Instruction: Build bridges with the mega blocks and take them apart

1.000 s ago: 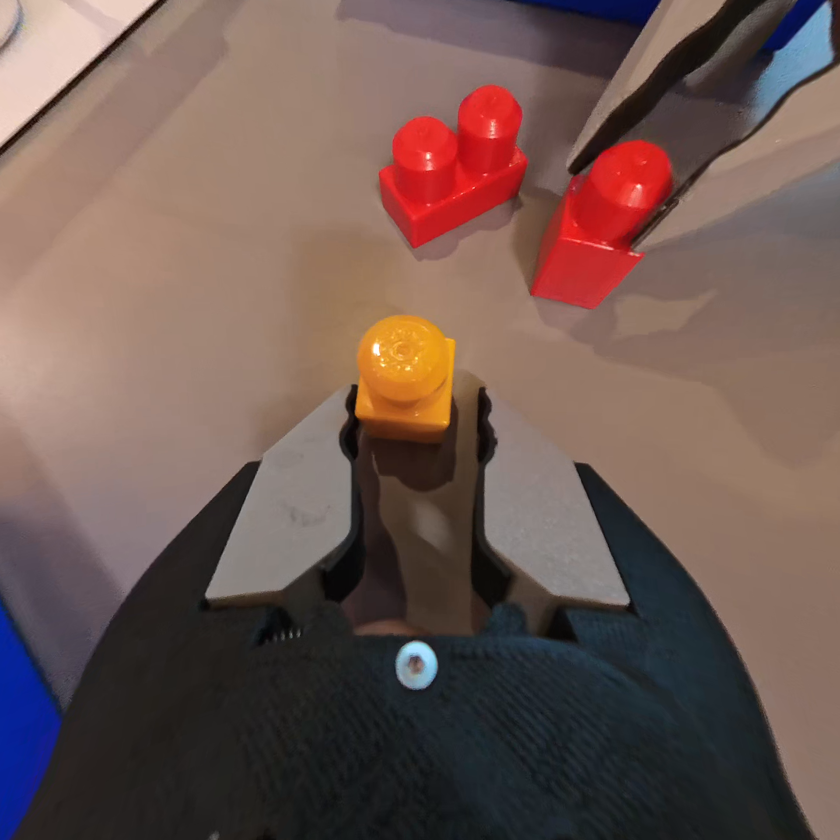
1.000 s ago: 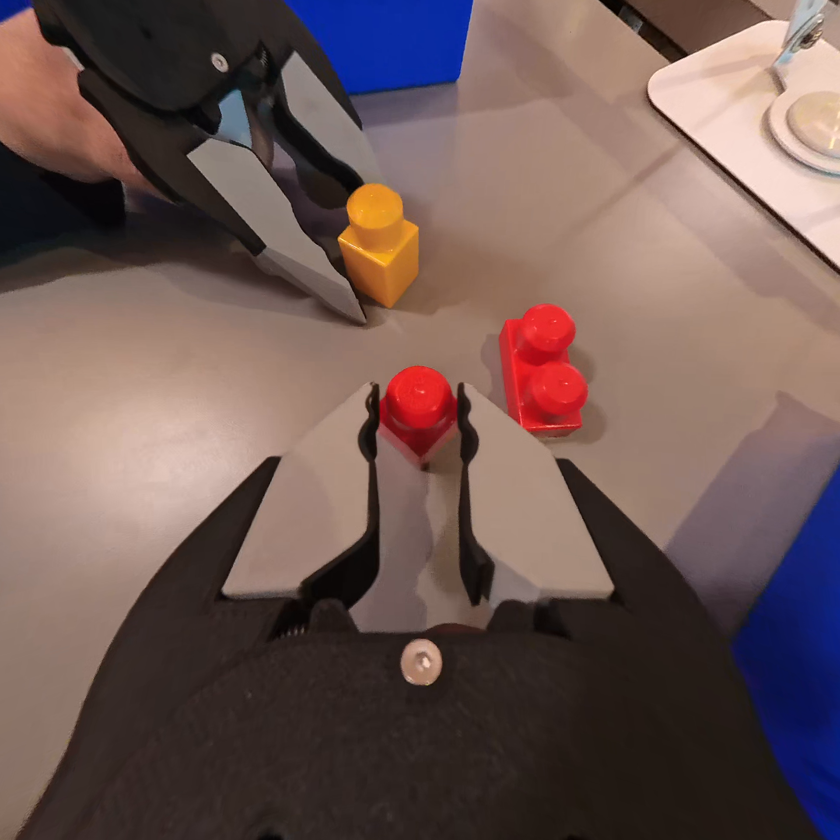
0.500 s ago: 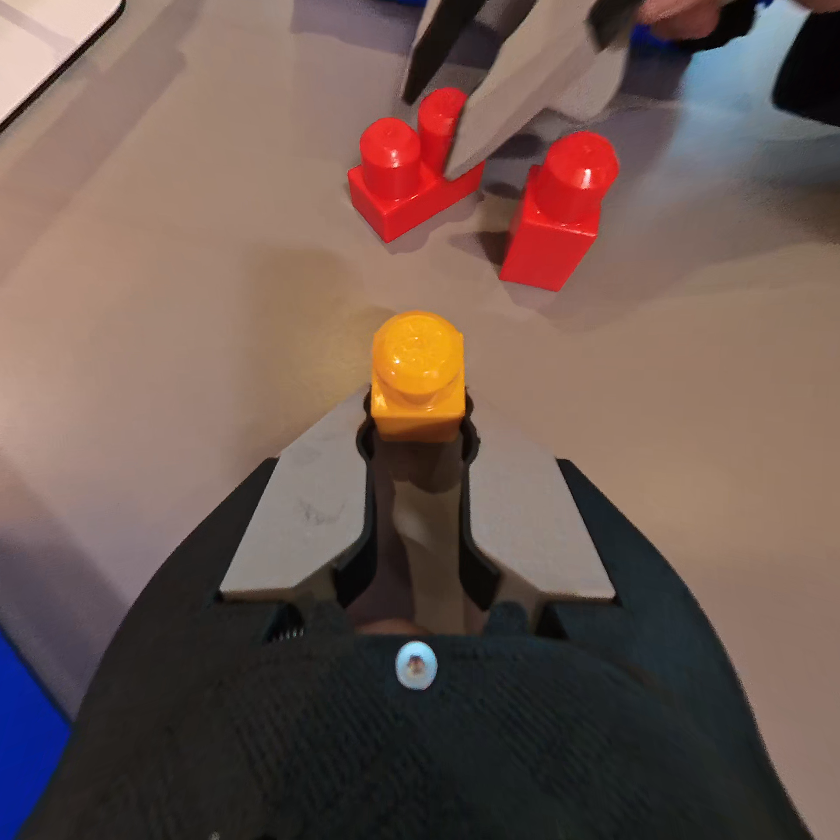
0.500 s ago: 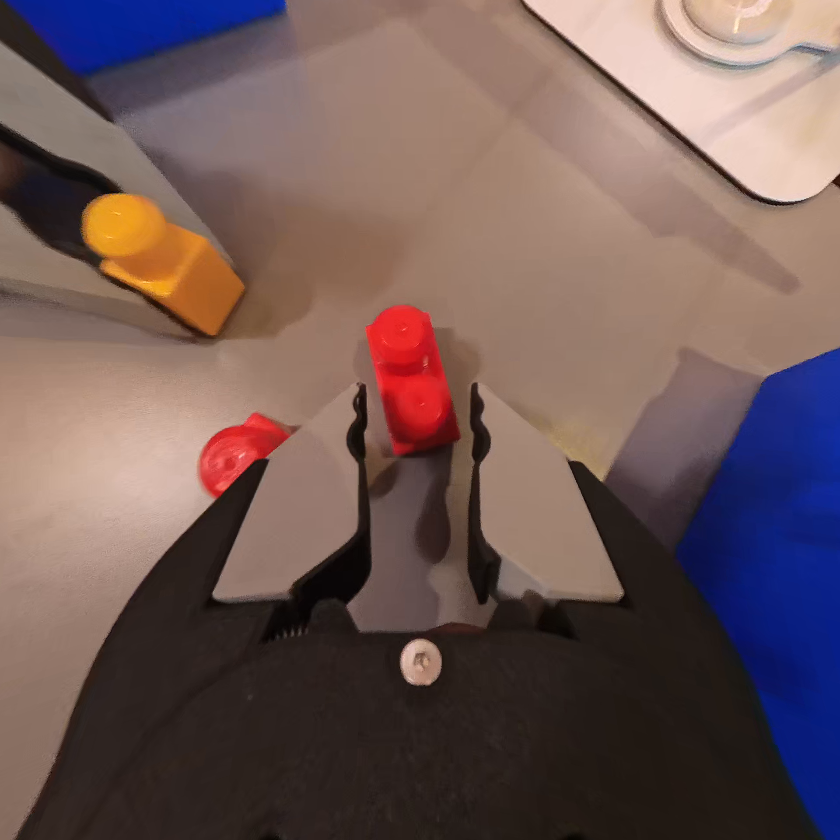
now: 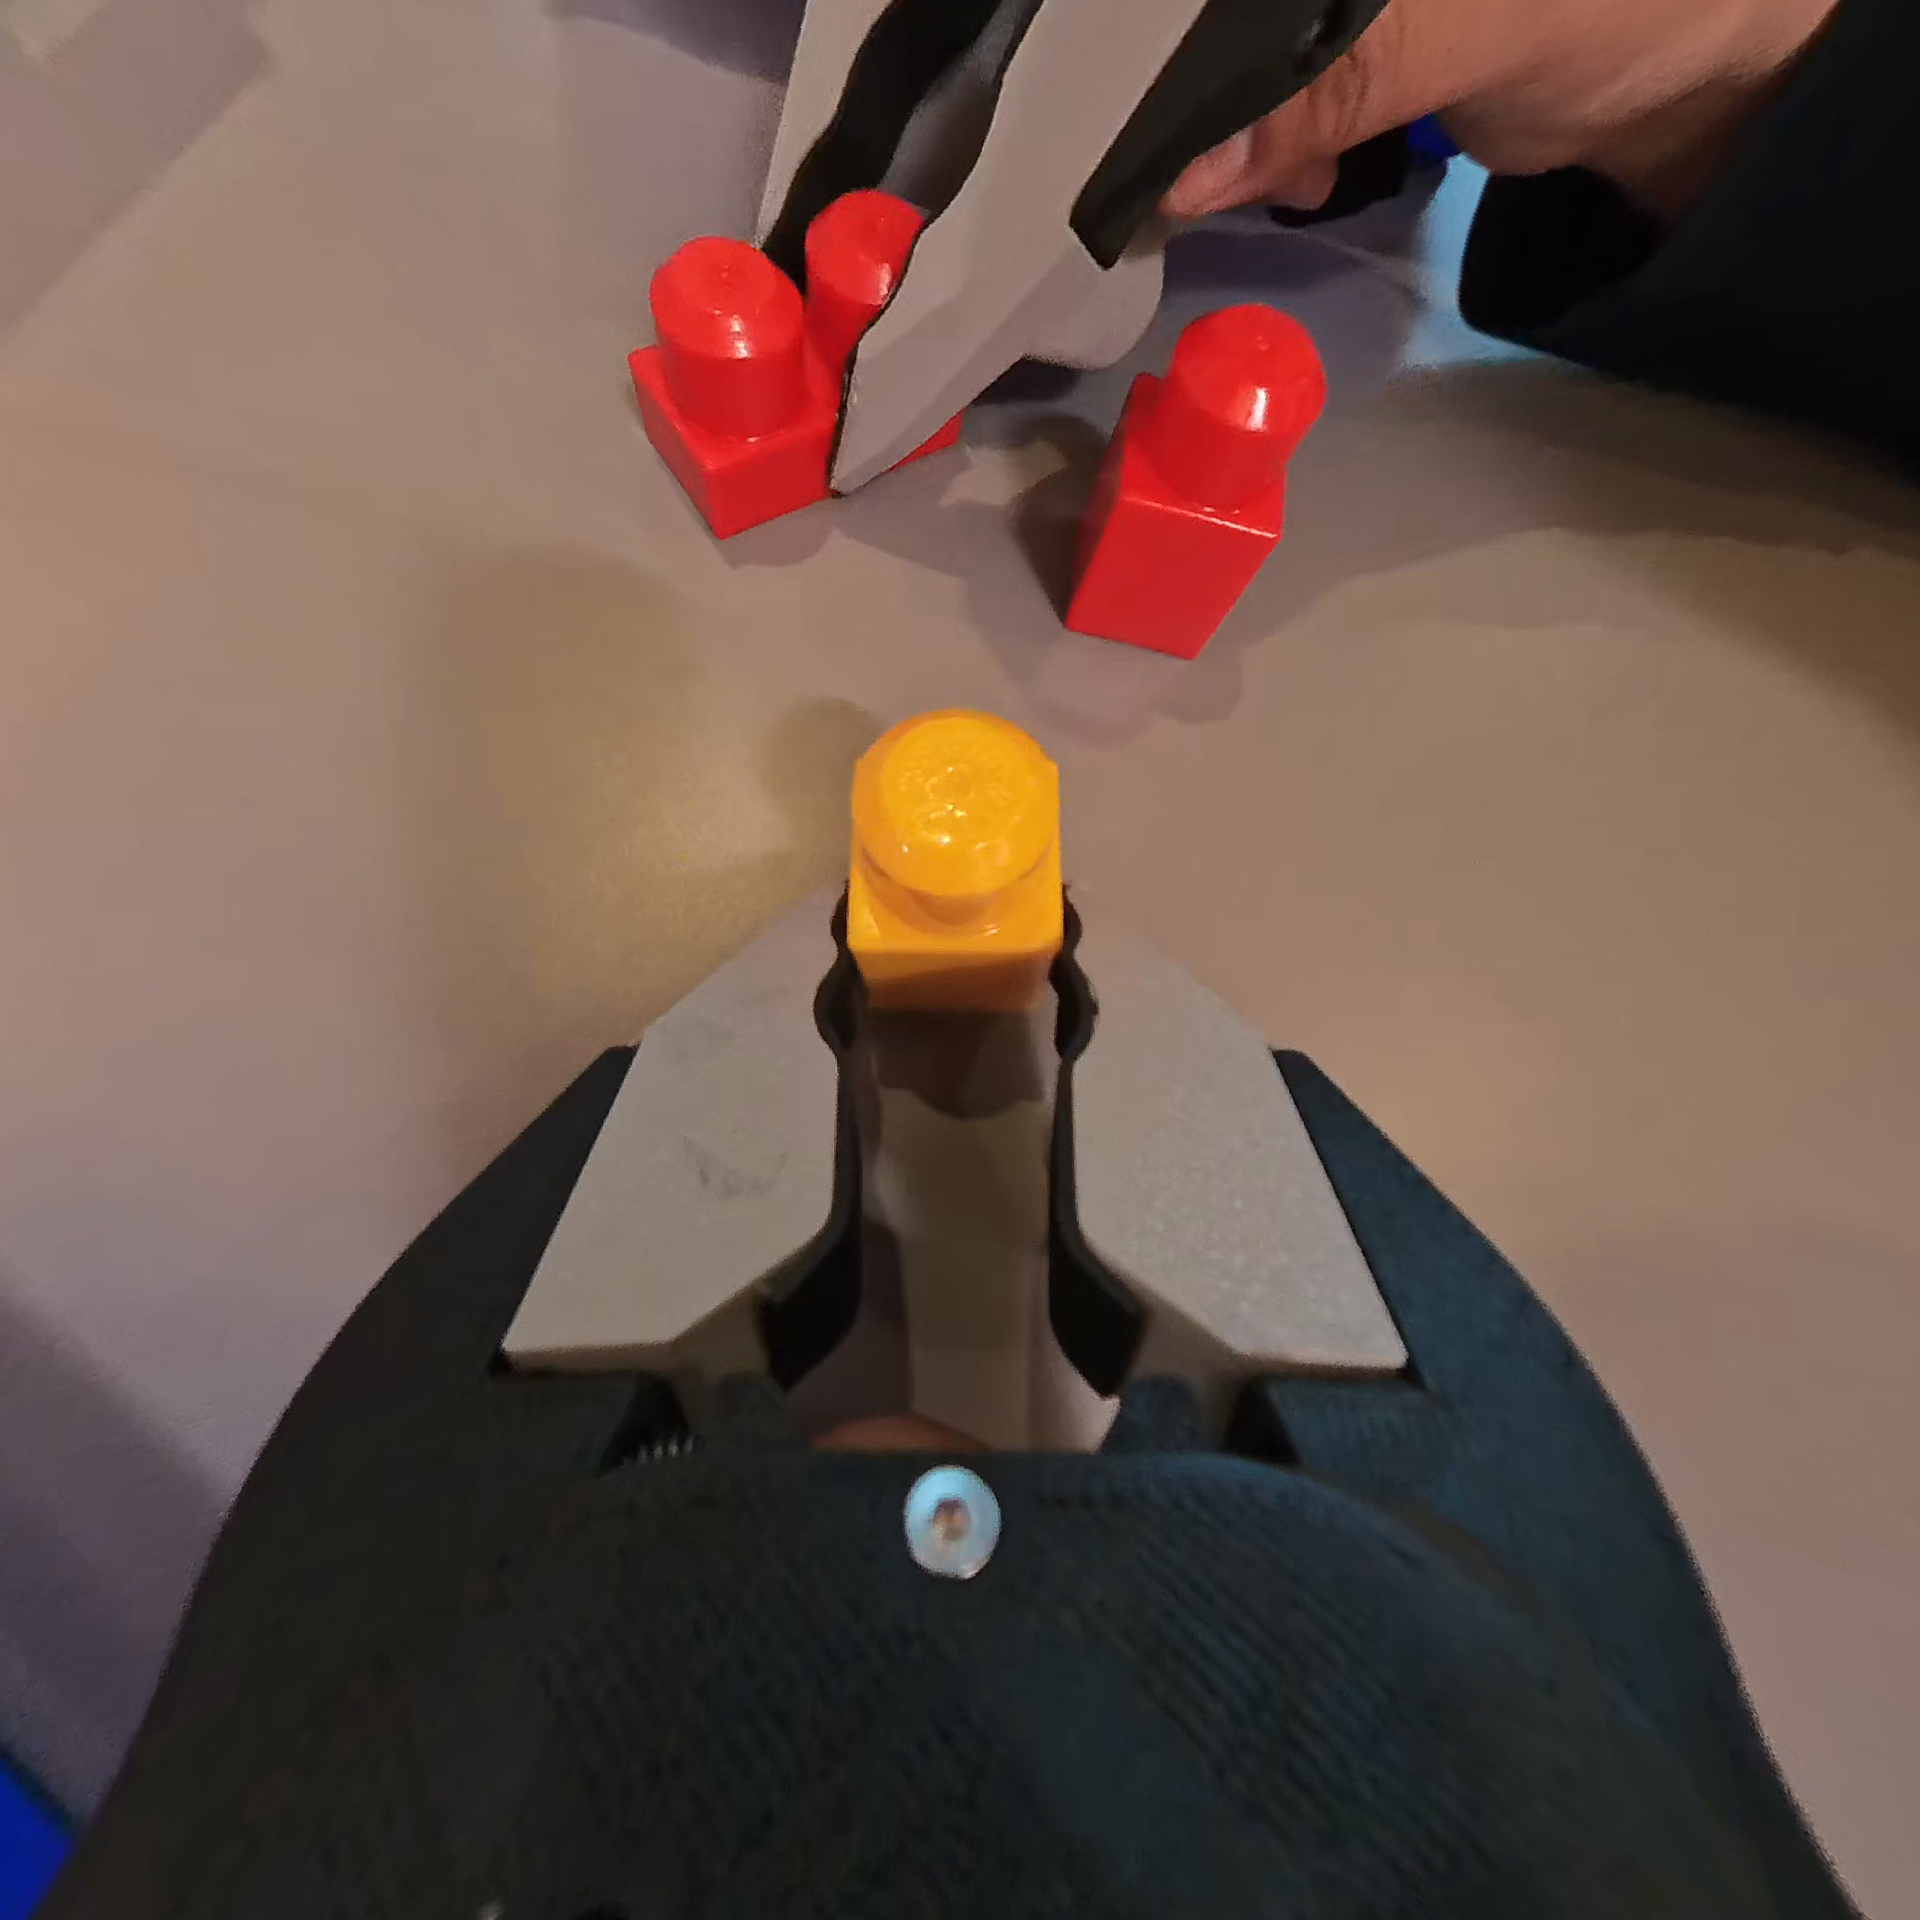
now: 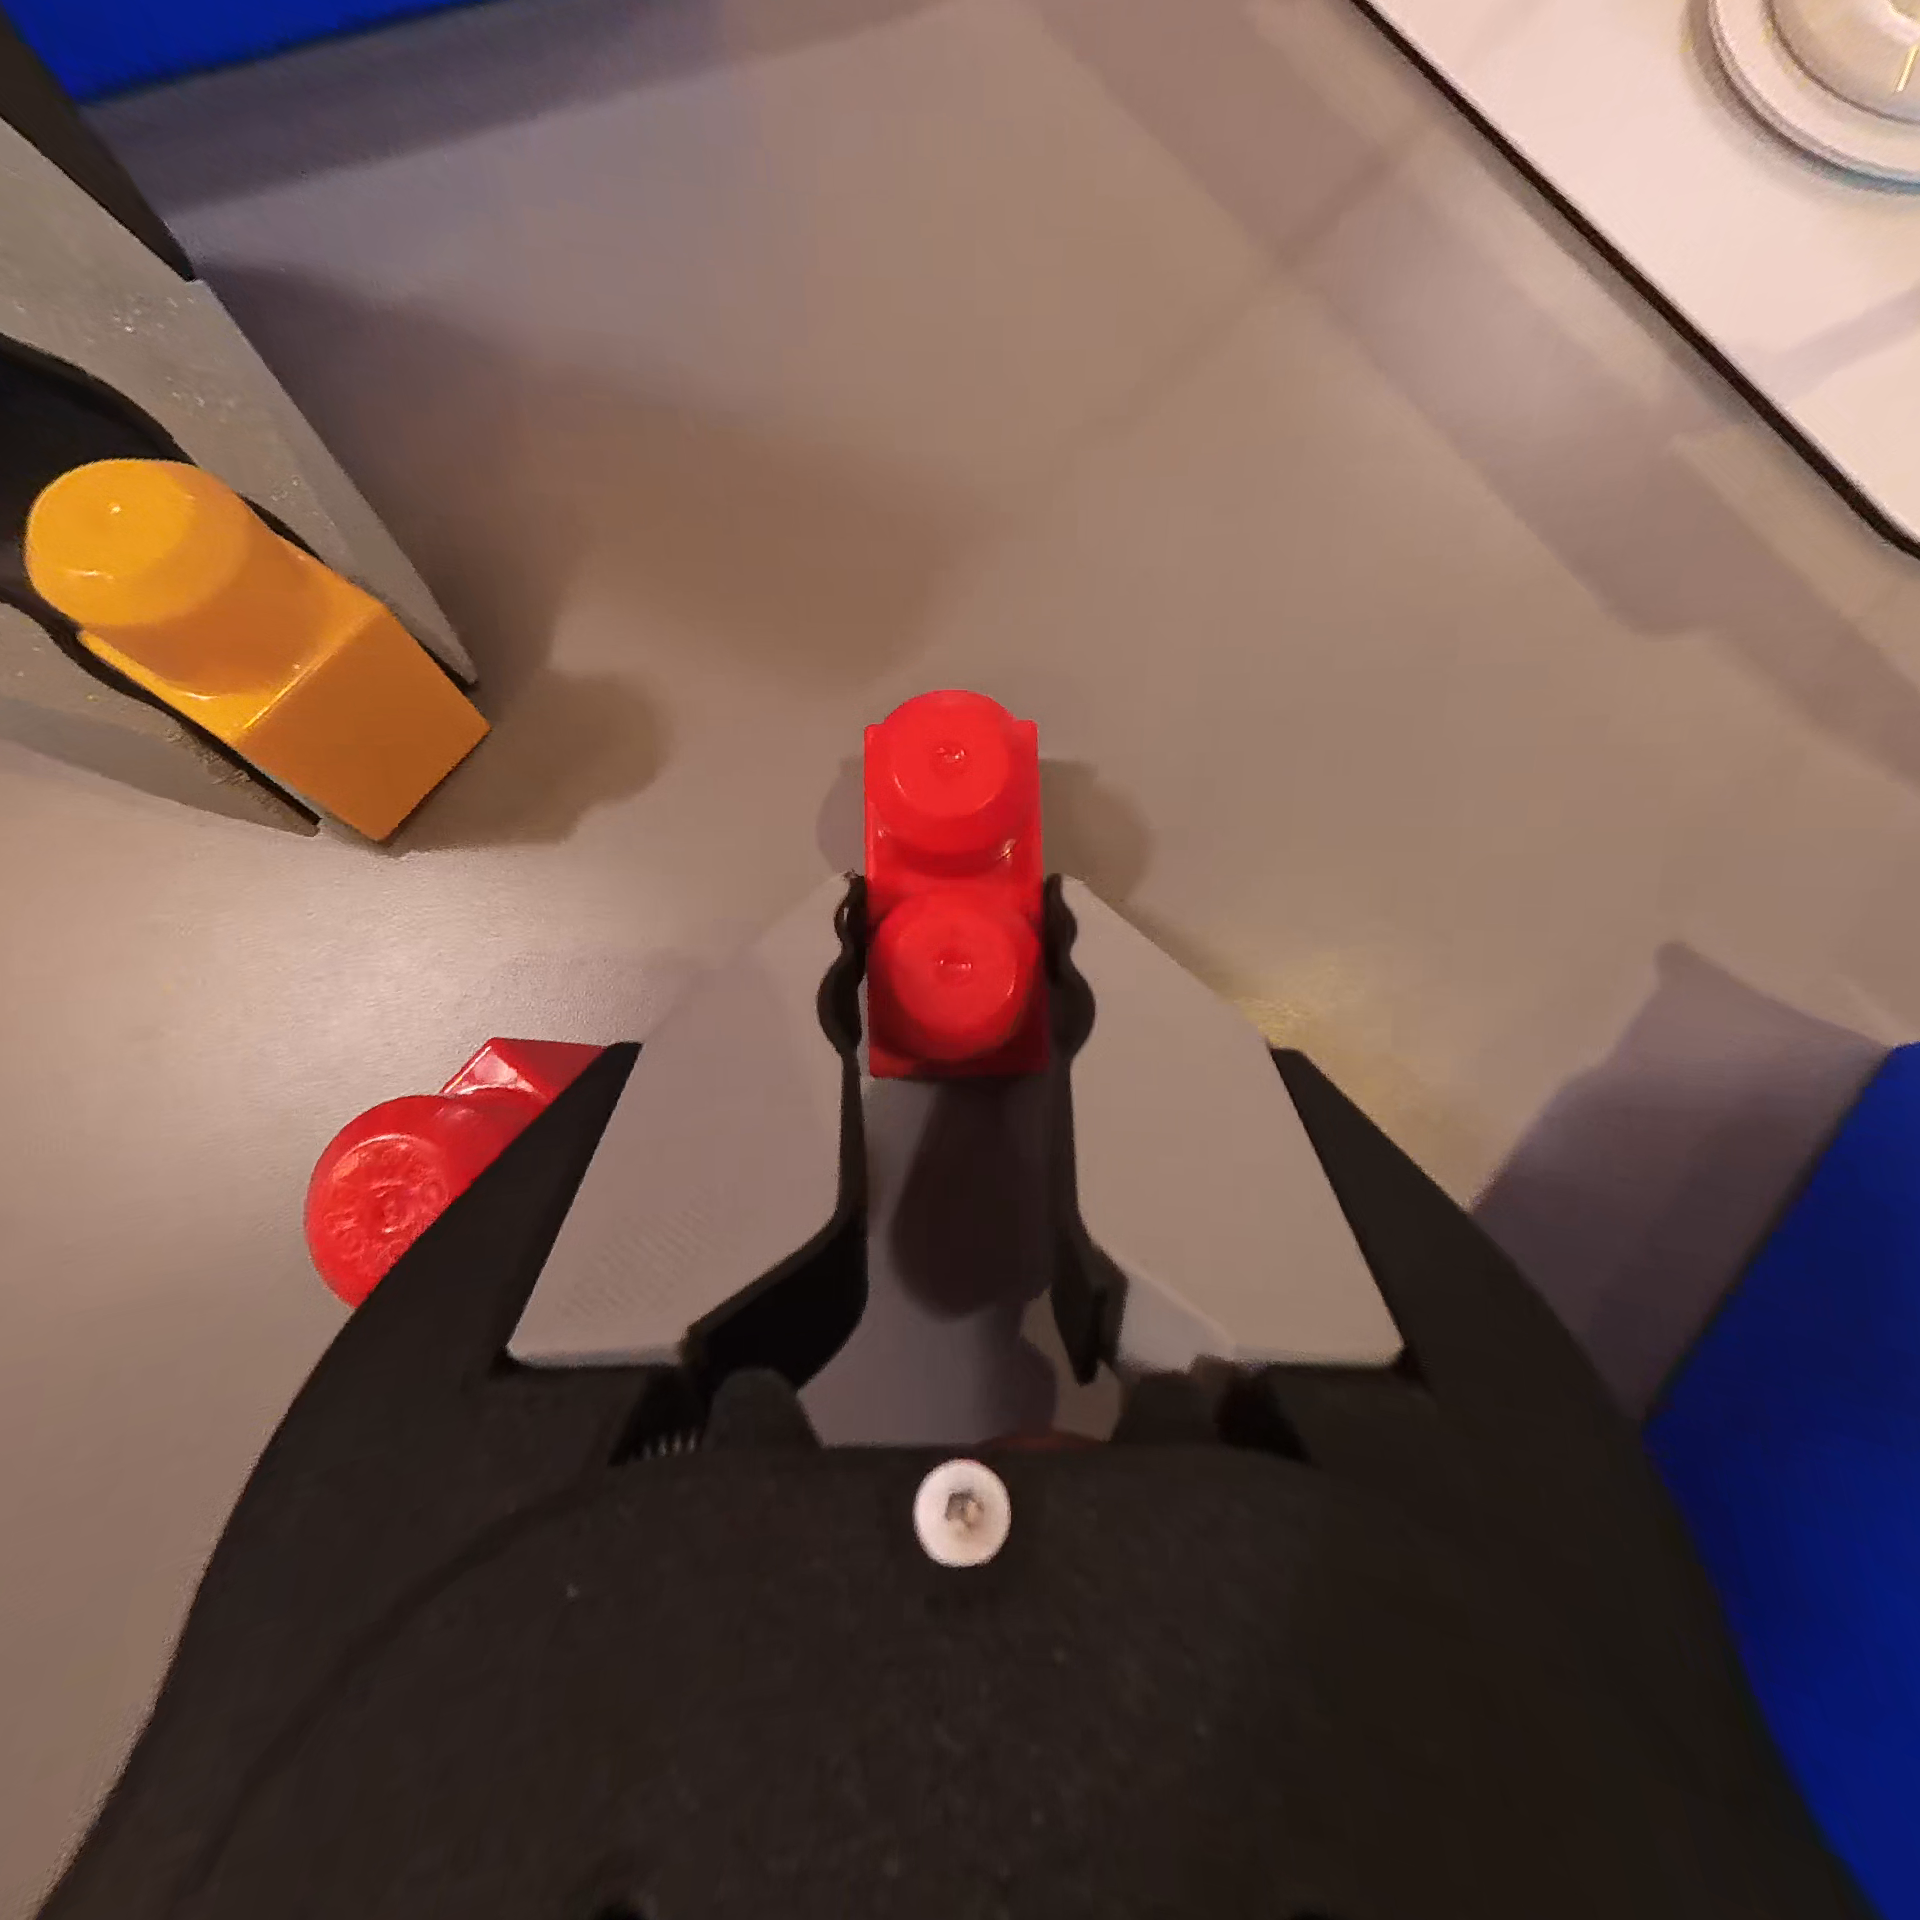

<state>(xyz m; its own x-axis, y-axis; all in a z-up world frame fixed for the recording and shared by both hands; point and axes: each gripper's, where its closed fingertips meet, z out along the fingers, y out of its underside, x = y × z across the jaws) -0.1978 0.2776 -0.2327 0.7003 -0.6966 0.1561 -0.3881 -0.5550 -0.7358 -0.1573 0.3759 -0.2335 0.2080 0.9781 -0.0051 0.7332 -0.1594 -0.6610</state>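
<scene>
A: Where are we w/ the bridge?

B: Early, I'd say — nothing's stacked yet. Three pieces, all apart on the grey matte tabletop [image 5: 312, 727]. The left gripper [image 5: 954, 935] is clamped on the small orange single-stud plastic block [image 5: 954, 914], pads tight on both sides of its base. The right gripper [image 6: 951, 935] is closed on the flat red two-stud plastic block [image 6: 951, 935], pads squeezing the near half, far stud poking out past the tips. Can't tell if either block is off the table yet.

A: And the third?

B: The tall red single-stud plastic block [image 5: 1184, 499] stands free and upright, just right of the two-stud piece in the left view, nobody touching it. Looks like one pillar; orange would be the other, the flat red the span.

A: So what's left?

B: Basically everything — set pillars side by side, press the span on top, then pull it all apart again.

A: What changed vs. a sec ago?

B: Left was open around the orange block; now it's pinching it. Right was on the tall red block, let go, swung over & shut on the two-stud one.
</scene>
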